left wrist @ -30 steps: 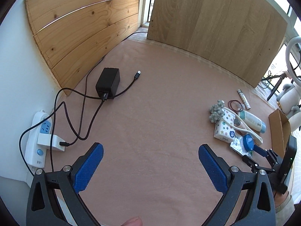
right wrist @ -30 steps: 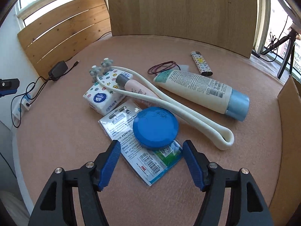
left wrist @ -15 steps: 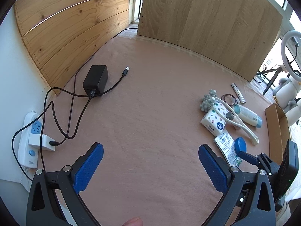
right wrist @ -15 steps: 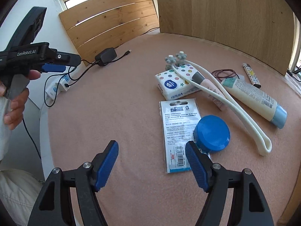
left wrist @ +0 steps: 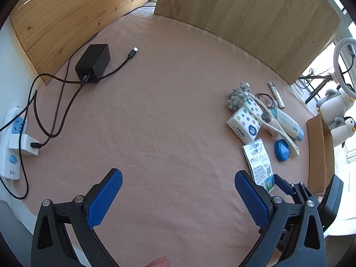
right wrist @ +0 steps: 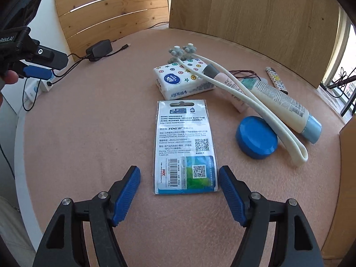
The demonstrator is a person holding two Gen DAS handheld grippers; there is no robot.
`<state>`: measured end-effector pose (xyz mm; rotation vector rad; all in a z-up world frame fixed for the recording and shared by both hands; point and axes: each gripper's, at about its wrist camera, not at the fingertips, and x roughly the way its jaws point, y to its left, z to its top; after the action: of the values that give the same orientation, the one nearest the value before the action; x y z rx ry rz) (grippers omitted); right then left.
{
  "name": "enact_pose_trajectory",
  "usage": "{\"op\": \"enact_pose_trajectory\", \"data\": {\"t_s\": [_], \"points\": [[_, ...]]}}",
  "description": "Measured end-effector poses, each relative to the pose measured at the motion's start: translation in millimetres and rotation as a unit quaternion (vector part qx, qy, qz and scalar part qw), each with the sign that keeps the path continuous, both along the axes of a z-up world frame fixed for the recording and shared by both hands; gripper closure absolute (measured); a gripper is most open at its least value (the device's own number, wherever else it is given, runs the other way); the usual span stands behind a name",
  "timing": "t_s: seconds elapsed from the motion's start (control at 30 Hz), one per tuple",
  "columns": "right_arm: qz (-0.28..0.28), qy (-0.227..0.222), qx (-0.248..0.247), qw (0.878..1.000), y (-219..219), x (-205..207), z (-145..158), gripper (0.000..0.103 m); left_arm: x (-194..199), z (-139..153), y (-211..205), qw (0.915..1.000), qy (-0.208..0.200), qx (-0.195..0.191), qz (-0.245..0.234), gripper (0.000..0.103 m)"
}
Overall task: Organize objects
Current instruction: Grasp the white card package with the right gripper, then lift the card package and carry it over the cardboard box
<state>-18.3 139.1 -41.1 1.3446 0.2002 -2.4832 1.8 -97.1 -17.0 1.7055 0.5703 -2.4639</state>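
right hand-held gripper [right wrist: 179, 191] agape | packet [right wrist: 185, 146] between fingers, untouched

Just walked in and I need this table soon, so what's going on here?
A person holds a two-finger gripper in each hand, sorting small items on the pink table. The right gripper is open, its fingers either side of the near end of a flat packet; nothing is gripped yet. The left gripper hangs open over bare cloth. The blue tin, tissue pack, tube and massager lie beyond.
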Motion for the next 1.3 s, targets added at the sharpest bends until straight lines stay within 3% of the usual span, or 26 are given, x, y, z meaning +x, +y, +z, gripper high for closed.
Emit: {"op": "enact_pose_trajectory", "data": {"t_s": [0.07, 0.13, 0.33, 0.53, 0.77, 0.93, 1.03, 1.13, 1.23, 1.3], "points": [[-0.010, 0.004, 0.002, 1.000, -10, 6, 2, 0.051, -6, -9, 11, 0.9995, -0.017, 0.023, -0.013, 0.001], [-0.016, 0.010, 0.015, 1.000, -22, 14, 2, 0.052, -13, -18, 23, 0.9981, -0.028, 0.048, -0.028, 0.001], [-0.043, 0.009, 0.001, 0.999, -49, 40, 3, 0.051, -32, -43, 62, 0.9938, -0.070, 0.060, -0.062, 0.001], [-0.052, 0.018, -0.009, 0.998, -54, 55, 3, 0.048, -38, -58, 88, 0.9934, -0.095, 0.009, -0.064, 0.001], [-0.059, 0.028, -0.013, 0.998, -49, 69, 5, 0.048, -43, -58, 120, 0.9902, -0.111, -0.008, -0.085, 0.001], [-0.057, 0.026, -0.011, 0.998, -44, 73, 2, 0.047, -42, -62, 140, 0.9862, -0.123, -0.062, -0.092, 0.002], [-0.055, 0.027, -0.005, 0.998, -42, 75, 2, 0.045, -40, -61, 148, 0.9847, -0.118, -0.089, -0.092, 0.006], [-0.054, 0.035, -0.007, 0.998, -39, 79, -1, 0.043, -40, -55, 153, 0.9851, -0.107, -0.096, -0.095, 0.016], [-0.050, 0.041, -0.003, 0.998, -41, 80, -1, 0.051, -40, -48, 158, 0.9850, -0.101, -0.096, -0.102, 0.032], [-0.046, 0.042, -0.005, 0.998, -43, 80, -1, 0.052, -40, -46, 159, 0.9845, -0.101, -0.097, -0.105, 0.035]]}}
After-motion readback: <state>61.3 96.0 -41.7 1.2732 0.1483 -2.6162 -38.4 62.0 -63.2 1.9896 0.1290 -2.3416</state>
